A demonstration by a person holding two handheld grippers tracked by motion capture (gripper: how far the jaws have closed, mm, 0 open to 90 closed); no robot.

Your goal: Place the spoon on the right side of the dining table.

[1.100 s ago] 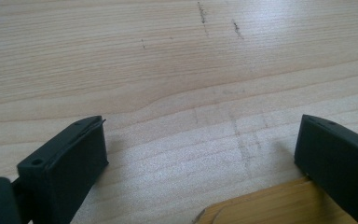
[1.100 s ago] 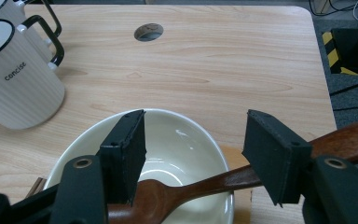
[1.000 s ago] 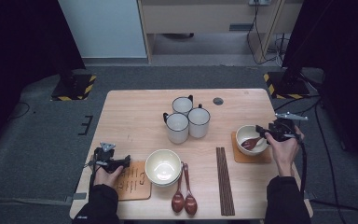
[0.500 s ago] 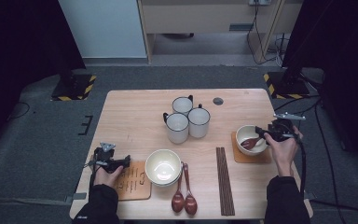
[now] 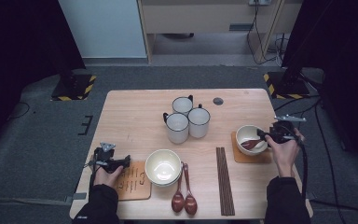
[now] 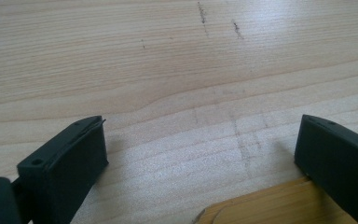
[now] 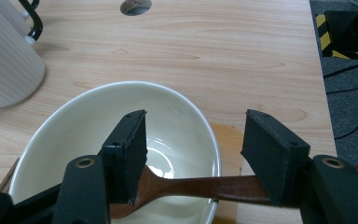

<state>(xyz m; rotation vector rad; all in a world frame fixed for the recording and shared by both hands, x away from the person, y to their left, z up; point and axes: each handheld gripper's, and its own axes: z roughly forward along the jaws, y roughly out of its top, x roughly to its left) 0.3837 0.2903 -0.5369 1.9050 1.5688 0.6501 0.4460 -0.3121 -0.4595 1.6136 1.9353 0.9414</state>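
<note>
A cream bowl (image 5: pixel 248 133) stands on a wooden coaster (image 5: pixel 249 157) at the table's right side. A brown wooden spoon (image 7: pixel 200 186) lies in the bowl (image 7: pixel 98 112), its handle resting over the rim toward the right. My right gripper (image 5: pixel 263 135) hovers at the bowl's right edge. Its jaws stand open just above the spoon, one on each side of the rim, not pressing on it (image 7: pixel 196 135). My left gripper (image 5: pixel 126 161) rests low near the front left. It is open with bare table between its jaws (image 6: pixel 200 144), beside a printed wooden coaster (image 5: pixel 133 179).
Three white mugs (image 5: pixel 186 119) cluster at the table's centre. A second cream bowl (image 5: pixel 163 166) sits front centre, with two brown spoons (image 5: pixel 184 200) and dark chopsticks (image 5: pixel 224 182) to its right. A round cable hole (image 5: pixel 218 101) lies near the far edge.
</note>
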